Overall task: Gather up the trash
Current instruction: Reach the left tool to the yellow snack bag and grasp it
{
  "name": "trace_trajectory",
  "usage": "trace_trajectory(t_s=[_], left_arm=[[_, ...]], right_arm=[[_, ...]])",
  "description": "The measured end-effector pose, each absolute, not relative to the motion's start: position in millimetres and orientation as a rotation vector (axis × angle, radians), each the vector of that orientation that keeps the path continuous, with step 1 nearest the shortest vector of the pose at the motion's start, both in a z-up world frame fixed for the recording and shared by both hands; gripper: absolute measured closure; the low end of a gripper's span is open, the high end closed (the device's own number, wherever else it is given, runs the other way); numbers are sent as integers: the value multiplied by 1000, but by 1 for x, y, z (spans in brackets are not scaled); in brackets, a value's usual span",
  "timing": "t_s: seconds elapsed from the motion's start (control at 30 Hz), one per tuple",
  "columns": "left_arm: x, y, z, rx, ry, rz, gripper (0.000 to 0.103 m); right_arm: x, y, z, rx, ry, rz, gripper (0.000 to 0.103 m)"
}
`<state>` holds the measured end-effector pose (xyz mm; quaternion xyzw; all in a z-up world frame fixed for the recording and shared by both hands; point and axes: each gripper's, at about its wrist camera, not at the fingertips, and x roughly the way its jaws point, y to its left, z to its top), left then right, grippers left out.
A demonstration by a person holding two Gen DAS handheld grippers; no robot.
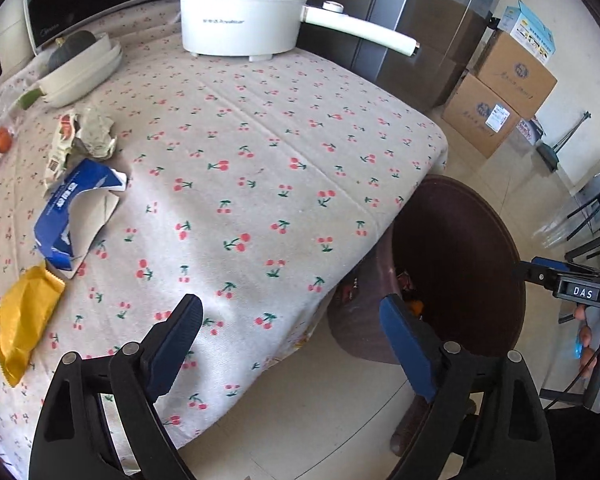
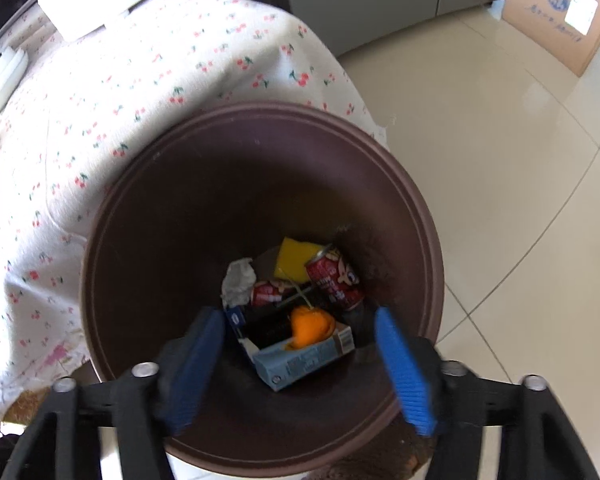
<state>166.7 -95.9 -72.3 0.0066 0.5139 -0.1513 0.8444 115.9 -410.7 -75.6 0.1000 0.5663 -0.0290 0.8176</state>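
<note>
Left gripper [image 1: 290, 340] wide, empty, over table edge. Yellow wrapper [image 1: 22, 324] nearest, just left, long axis probably running away-left; blue carton [image 1: 74, 216] beyond. Right gripper [image 2: 300, 364] spread, empty, above brown bin [image 2: 112, 216].

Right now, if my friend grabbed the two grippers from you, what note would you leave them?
Left gripper: open, empty, over the table edge.
Right gripper: open, empty, above the round brown plastic bin.
Done: red drink cans, orange peel, a light blue carton, yellow sponge and white tissue lie in the bin.
Left: on the cherry-print tablecloth remain a yellow foil wrapper, a torn blue cardboard box and crumpled paper wrappers.
</note>
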Motion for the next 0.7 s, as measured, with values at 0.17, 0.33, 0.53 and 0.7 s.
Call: trace_trajectory(t_s=[0.17, 0.33, 0.53, 0.7], left_arm=[[162, -65, -66, 10, 1076, -272, 8], [160, -29, -62, 0, 1067, -210, 6], [155, 23, -60, -40, 1071, -124, 6], [155, 69, -63, -83, 1076, -48, 6]], right_arm=[[123, -395, -68, 198, 1195, -53, 25], [132, -371, -61, 167, 1185, -29, 24], [144, -331, -54, 116, 1172, 16, 21], [152, -299, -51, 81, 1167, 57, 20]])
